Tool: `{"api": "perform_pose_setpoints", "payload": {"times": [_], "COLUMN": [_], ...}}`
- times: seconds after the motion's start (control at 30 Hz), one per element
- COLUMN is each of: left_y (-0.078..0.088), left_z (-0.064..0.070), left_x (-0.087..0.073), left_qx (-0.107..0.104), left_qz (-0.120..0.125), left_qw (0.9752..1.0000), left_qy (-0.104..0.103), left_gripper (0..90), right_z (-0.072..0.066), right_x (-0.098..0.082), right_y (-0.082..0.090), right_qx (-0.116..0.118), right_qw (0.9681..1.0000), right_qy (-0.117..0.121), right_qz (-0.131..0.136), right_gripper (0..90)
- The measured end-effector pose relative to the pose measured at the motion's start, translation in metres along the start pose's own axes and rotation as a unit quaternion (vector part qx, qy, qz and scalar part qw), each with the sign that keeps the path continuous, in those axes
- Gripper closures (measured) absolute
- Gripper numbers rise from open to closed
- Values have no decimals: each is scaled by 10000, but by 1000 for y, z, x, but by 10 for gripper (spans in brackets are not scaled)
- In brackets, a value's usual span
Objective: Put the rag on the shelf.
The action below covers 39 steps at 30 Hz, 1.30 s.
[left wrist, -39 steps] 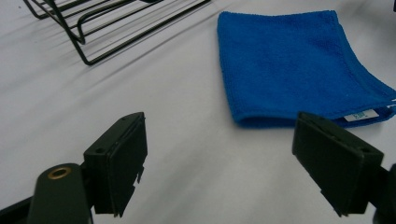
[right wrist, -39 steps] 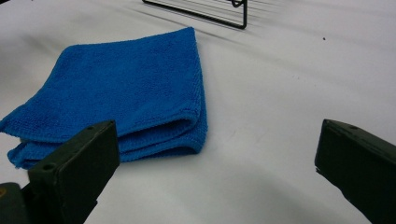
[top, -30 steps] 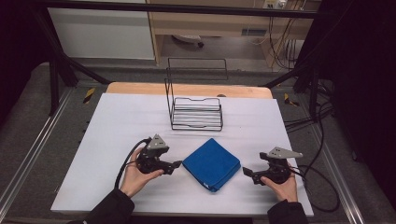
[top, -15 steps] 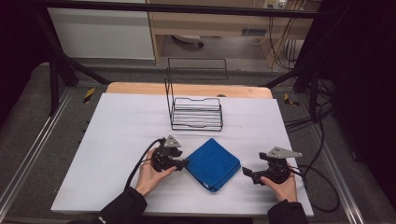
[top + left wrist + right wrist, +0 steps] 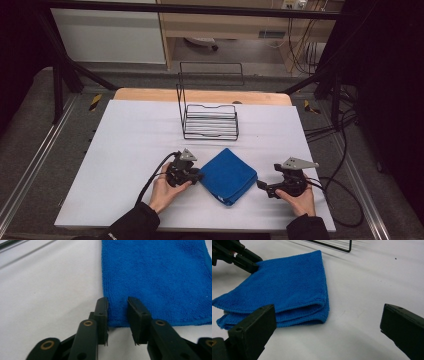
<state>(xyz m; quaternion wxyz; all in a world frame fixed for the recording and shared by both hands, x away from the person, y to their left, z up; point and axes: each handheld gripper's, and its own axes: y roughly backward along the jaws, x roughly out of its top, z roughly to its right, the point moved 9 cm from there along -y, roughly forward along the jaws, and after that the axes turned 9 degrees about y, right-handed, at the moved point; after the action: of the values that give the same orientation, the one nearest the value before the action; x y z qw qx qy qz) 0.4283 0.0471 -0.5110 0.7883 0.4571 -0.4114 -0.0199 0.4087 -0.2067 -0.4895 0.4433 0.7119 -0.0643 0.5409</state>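
A folded blue cloth (image 5: 227,176) lies on the white table (image 5: 125,140) between my two grippers. My left gripper (image 5: 200,176) rests at the cloth's left corner. In the left gripper view its jaws (image 5: 117,306) have just been closing and stand narrowly apart, straddling the near edge of the cloth (image 5: 155,277), which lies flat between them. My right gripper (image 5: 260,185) sits just right of the cloth, low on the table. In the right gripper view it (image 5: 328,308) stands wide open with nothing between the jaws, facing the cloth's folded layers (image 5: 287,282) and the left gripper (image 5: 249,263) beyond.
A black wire rack (image 5: 210,122) with a tall back frame stands behind the cloth at the table's middle. Cables trail from both grippers over the table. Bare white surface lies left of the rack and to its right.
My left hand has slid right and down to the cloth's left corner, and its jaws now sit over the cloth's edge. The right hand and the cloth have stayed put.
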Motion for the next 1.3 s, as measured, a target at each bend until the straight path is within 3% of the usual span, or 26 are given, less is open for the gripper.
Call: {"api": "perform_pose_setpoints", "payload": {"times": [0.3, 0.43, 1.03, 1.3], "left_y": [2, 7, 40, 55], "left_z": [2, 4, 10, 6], "left_x": [0, -1, -19, -36], "left_qx": [-38, -89, -65, -23], "left_qz": [8, 30, 65, 19], "left_qw": [10000, 9997, 9991, 9986], "left_qy": [91, 220, 406, 524], "left_gripper": [861, 868, 871, 871], "right_z": [-3, -4, -7, -8], "right_x": [2, 2, 3, 3], "right_y": [-4, -5, -4, -5], "right_qx": [23, 34, 49, 55], "right_qw": [10000, 10000, 10000, 10000], "right_qy": [28, 14, 38, 29], "right_qz": [13, -13, -8, -10], "right_gripper": [15, 15, 19, 19]}}
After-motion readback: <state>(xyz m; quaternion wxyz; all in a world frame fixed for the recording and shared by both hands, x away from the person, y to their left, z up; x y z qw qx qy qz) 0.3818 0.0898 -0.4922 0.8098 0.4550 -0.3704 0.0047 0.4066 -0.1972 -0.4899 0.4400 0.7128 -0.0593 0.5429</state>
